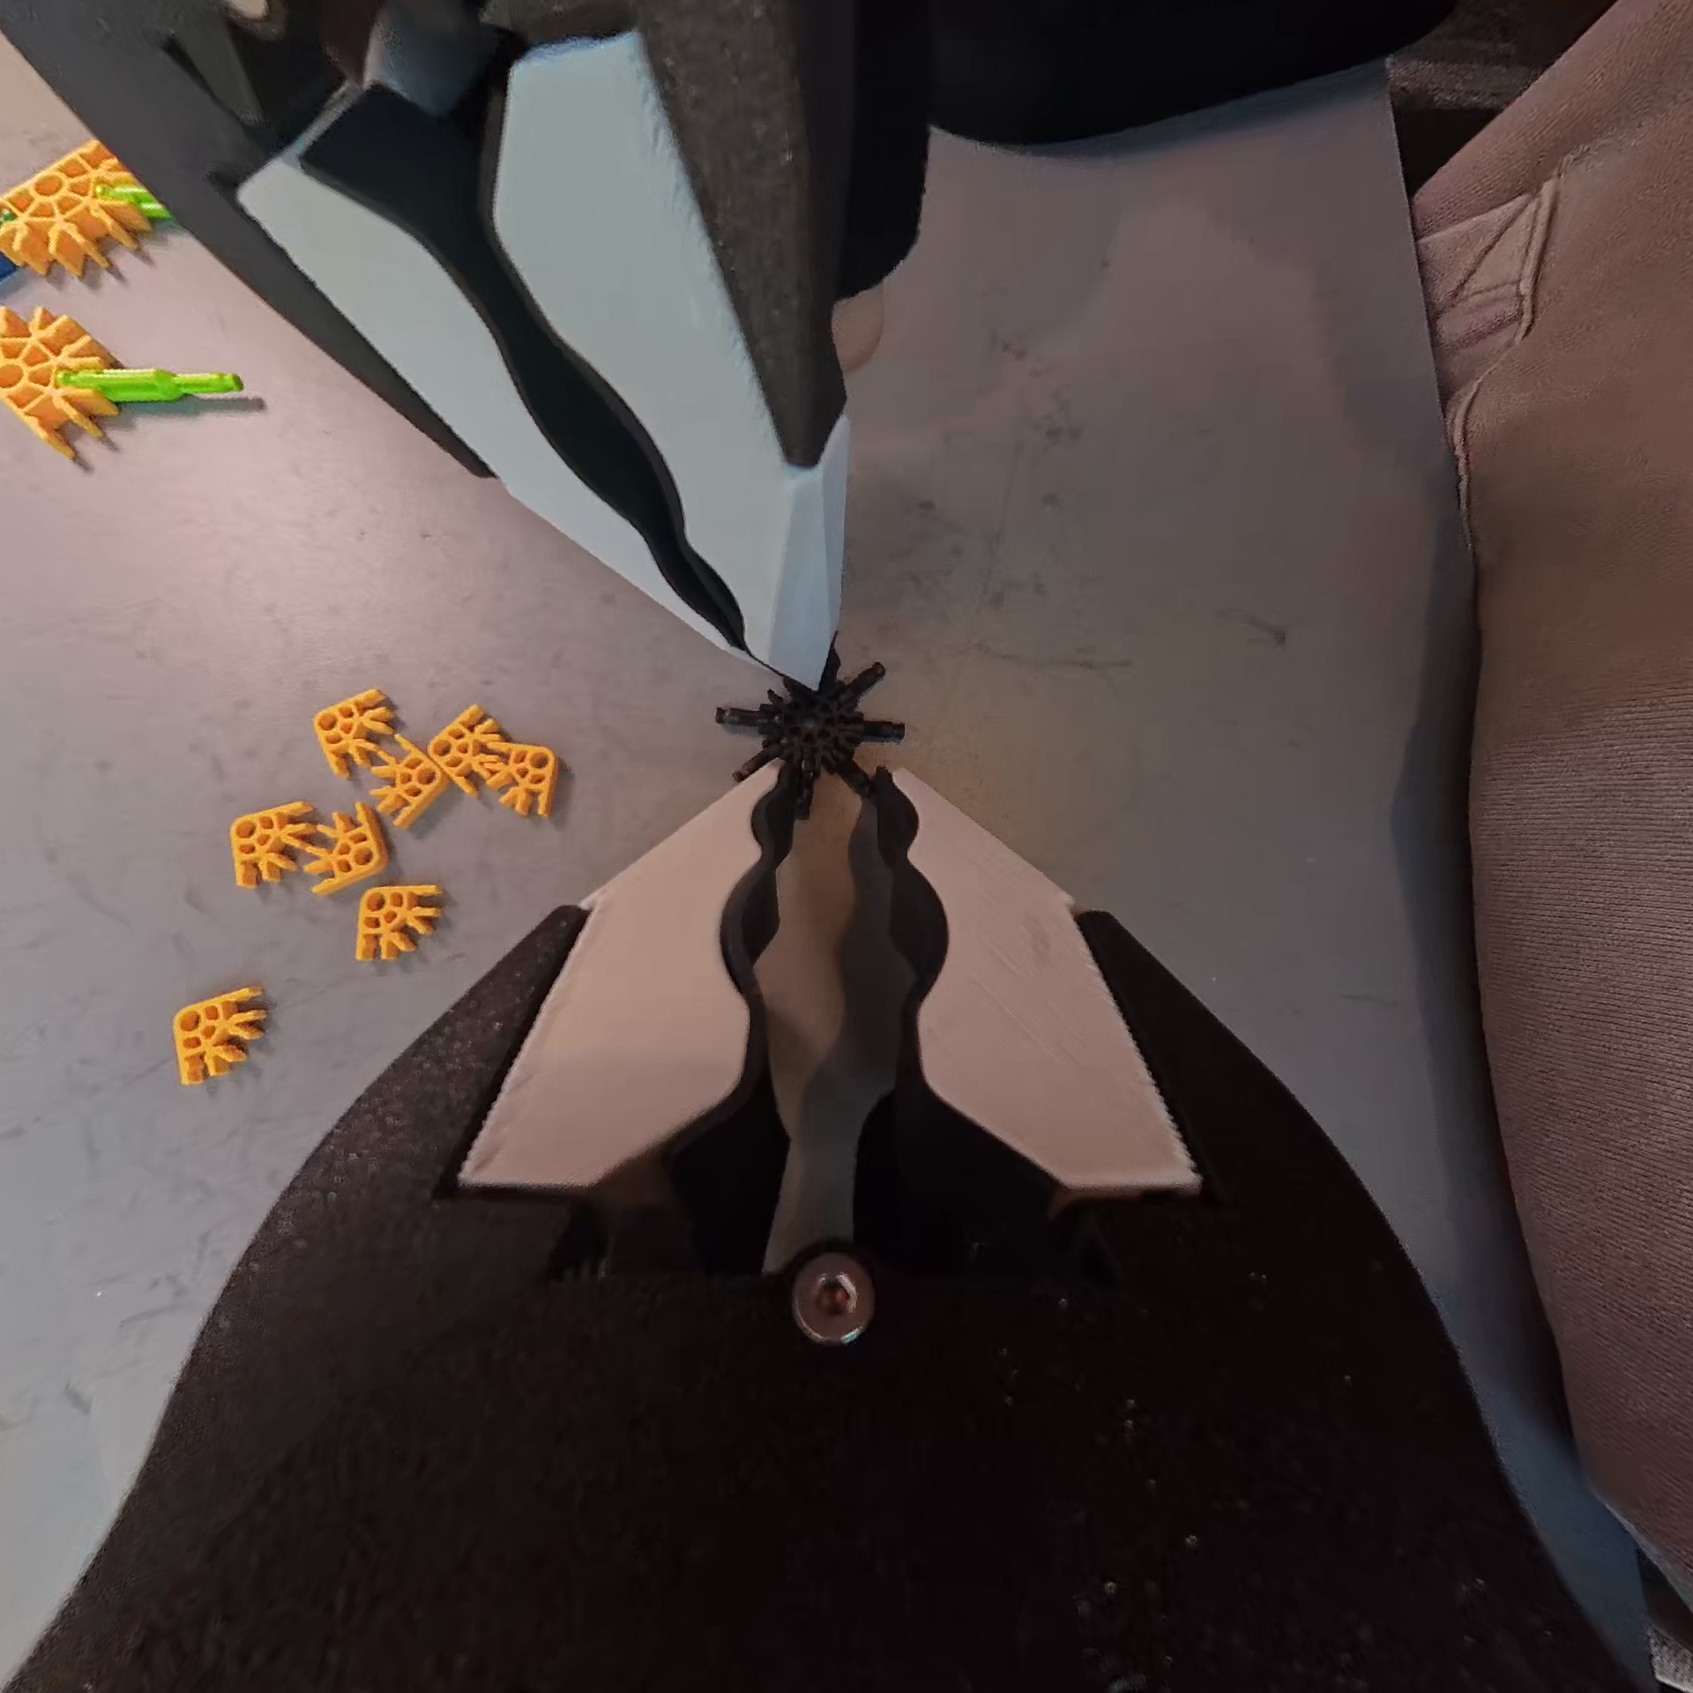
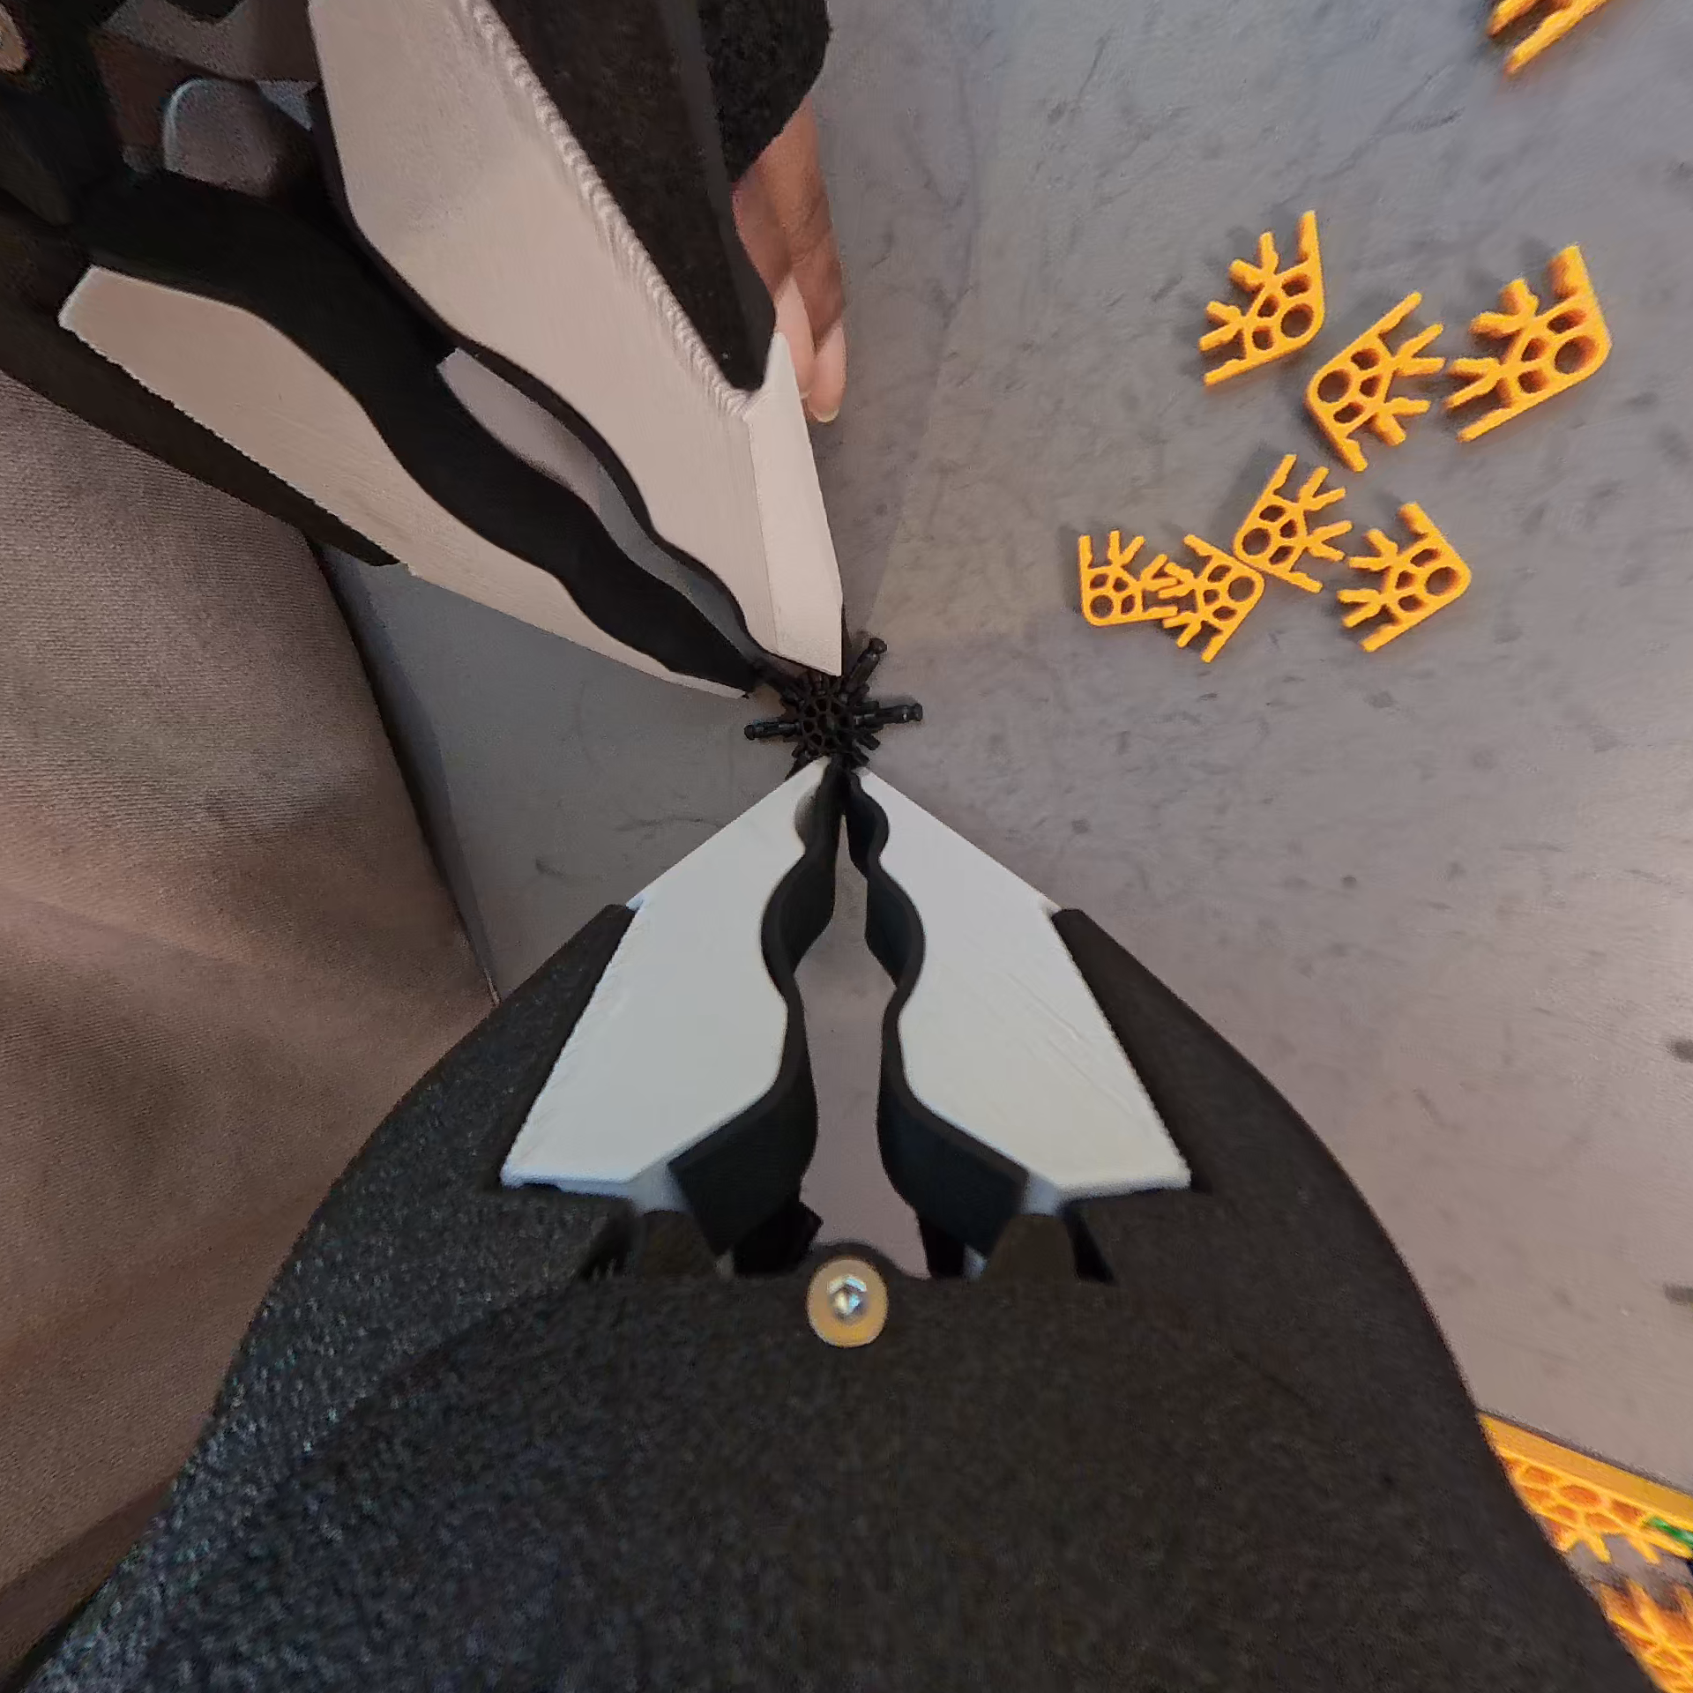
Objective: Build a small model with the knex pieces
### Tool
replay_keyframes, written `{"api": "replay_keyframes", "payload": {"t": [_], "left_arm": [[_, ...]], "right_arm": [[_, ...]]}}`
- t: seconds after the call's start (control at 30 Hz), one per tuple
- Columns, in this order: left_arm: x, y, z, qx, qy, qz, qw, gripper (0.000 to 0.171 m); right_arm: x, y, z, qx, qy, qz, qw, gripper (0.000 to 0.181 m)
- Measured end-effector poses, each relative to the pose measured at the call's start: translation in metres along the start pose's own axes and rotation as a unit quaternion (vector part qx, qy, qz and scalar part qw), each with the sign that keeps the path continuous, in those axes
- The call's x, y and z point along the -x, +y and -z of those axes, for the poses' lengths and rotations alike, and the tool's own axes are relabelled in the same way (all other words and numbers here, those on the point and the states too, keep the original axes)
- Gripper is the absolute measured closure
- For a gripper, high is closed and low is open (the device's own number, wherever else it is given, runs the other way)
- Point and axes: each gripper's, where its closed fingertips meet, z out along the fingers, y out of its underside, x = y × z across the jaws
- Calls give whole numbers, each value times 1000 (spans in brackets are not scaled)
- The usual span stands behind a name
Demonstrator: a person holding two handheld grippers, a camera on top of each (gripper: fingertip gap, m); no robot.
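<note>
Two hand-held grippers meet over a grey tabletop (image 1: 1145,458), sharing one small black star-shaped plastic connector (image 1: 811,726). The left gripper (image 1: 829,790) pinches the connector's near spokes between its white fingers; the right gripper (image 2: 835,768), fingers pressed together, clamps the opposite edge. Just beside them lies a cluster of orange fan-shaped plastic connectors (image 1: 403,806). Farther off, an orange connector carries a green plastic rod (image 1: 151,385).

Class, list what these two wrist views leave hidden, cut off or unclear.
- Left wrist view: the black star connector's lower spokes sit behind the left gripper.
- Right wrist view: its upper-left spokes are covered by the left gripper's tips.
- Right wrist view: the orange and green assembly is cut off by the edge and blurred.
</note>
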Motion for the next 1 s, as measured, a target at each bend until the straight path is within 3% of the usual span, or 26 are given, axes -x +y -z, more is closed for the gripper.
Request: {"api": "replay_keyframes", "payload": {"t": [0.17, 0.3, 0.43, 0.57, 0.67, 0.8, 0.9, 1.0], "left_arm": [[0, 0, 0, 2, -3, -4, 1000, 154], [0, 0, 0, -1, -2, -9, 1000, 154], [1, 1, 1, -8, 7, -5, 1000, 154], [9, 2, 4, -12, -2, 0, 1000, 150], [13, -4, 7, -34, -1, 23, 999, 148], [9, -16, 5, -57, 12, 52, 997, 118], [8, -14, -4, -34, -4, 47, 998, 113], [13, -11, -7, -22, -18, 49, 998, 131]], "right_arm": [[0, -1, 0, 13, 0, -3, 1000, 181], [5, -4, 12, -99, 12, 25, 995, 177], [-14, -2, 91, -302, 94, 14, 949, 165], [-67, 58, 198, -425, 272, -32, 863, 160], [-127, 131, 253, -409, 381, -106, 822, 159], [-211, 202, 269, -328, 425, -185, 823, 158], [-265, 221, 259, -291, 403, -221, 839, 159], [-302, 223, 241, -270, 358, -245, 860, 163]]}}
